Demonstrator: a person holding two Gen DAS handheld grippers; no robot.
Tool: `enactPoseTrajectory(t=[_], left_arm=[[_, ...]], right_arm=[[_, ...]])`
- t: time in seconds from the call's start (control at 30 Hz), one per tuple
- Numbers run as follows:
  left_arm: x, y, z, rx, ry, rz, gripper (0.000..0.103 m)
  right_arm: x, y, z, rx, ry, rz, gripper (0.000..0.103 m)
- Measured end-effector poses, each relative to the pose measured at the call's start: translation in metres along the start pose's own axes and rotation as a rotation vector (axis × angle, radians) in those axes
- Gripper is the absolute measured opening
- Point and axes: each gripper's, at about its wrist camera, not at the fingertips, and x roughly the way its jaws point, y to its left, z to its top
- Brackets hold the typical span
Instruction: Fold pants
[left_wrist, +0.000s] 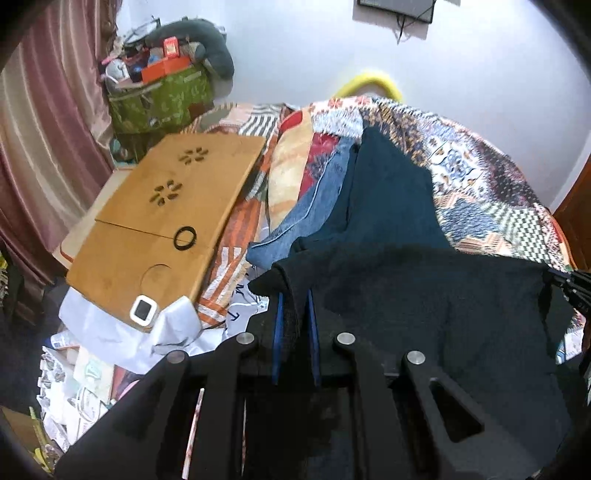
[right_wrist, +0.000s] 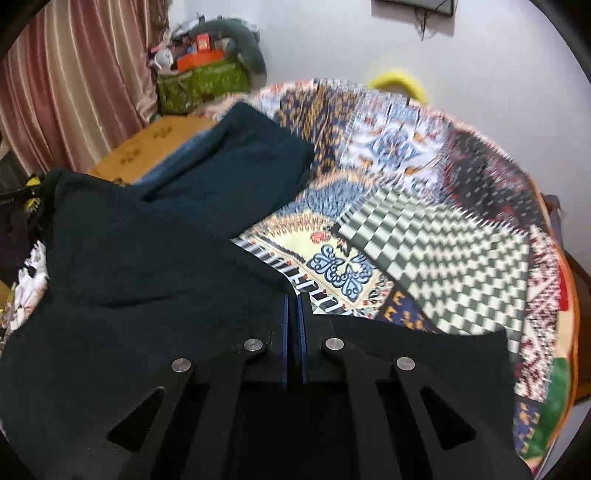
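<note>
Dark teal-black pants (left_wrist: 406, 266) lie across a patchwork quilt (left_wrist: 480, 184) on a bed. My left gripper (left_wrist: 294, 299) is shut on the pants' left edge, dark cloth pinched between its blue pads. My right gripper (right_wrist: 293, 299) is shut on the pants (right_wrist: 155, 266) at their right edge, which it holds lifted over the quilt (right_wrist: 424, 229). The far part of the pants (right_wrist: 243, 158) lies flat toward the head of the bed. The right gripper shows at the right edge of the left wrist view (left_wrist: 576, 288).
A wooden lap desk (left_wrist: 162, 221) with a small white device (left_wrist: 143, 309) lies left of the bed. Blue jeans (left_wrist: 314, 210) and a pillow (left_wrist: 288, 170) sit beside the pants. A green bag of clutter (left_wrist: 159, 96) and pink curtains (left_wrist: 48, 129) stand behind.
</note>
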Motion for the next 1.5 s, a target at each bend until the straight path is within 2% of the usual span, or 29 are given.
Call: enactPoseTrajectory(t=[0.17, 0.27, 0.5, 0.8, 1.0, 1.1, 1.23, 1.3, 1.4, 1.47, 1.5], left_arm=[[-0.045, 0.003, -0.021, -0.005, -0.035, -0.030, 0.011], [-0.070, 0.005, -0.040, 0.005, -0.047, -0.031, 0.008], [-0.105, 0.019, -0.089, -0.017, -0.039, -0.047, 0.005], [-0.125, 0.045, -0.149, -0.070, -0.010, -0.024, 0.000], [-0.116, 0.059, -0.187, -0.110, 0.072, -0.036, 0.000], [-0.112, 0.062, -0.197, -0.139, 0.095, -0.063, 0.000], [-0.111, 0.056, -0.197, -0.123, 0.096, -0.039, 0.001], [-0.112, 0.051, -0.191, -0.105, 0.089, -0.036, 0.002], [-0.115, 0.040, -0.182, -0.077, 0.071, -0.038, 0.011], [-0.117, 0.029, -0.175, -0.055, 0.054, -0.040, 0.027], [-0.118, 0.025, -0.171, -0.045, 0.044, -0.040, 0.036]], right_arm=[[-0.050, 0.016, -0.008, -0.011, -0.045, -0.004, 0.004], [-0.080, 0.032, -0.026, -0.020, -0.068, -0.004, 0.003], [-0.123, 0.064, -0.068, -0.024, -0.103, 0.028, 0.003], [-0.144, 0.092, -0.125, 0.007, -0.096, 0.079, 0.003], [-0.138, 0.102, -0.165, 0.040, -0.046, 0.089, 0.003], [-0.133, 0.103, -0.177, 0.063, -0.011, 0.083, 0.003], [-0.144, 0.106, -0.177, 0.055, -0.021, 0.068, 0.004], [-0.156, 0.103, -0.171, 0.060, -0.043, 0.066, 0.004], [-0.171, 0.099, -0.161, 0.070, -0.082, 0.067, 0.006], [-0.176, 0.096, -0.152, 0.075, -0.103, 0.064, 0.012], [-0.177, 0.095, -0.146, 0.075, -0.112, 0.060, 0.019]])
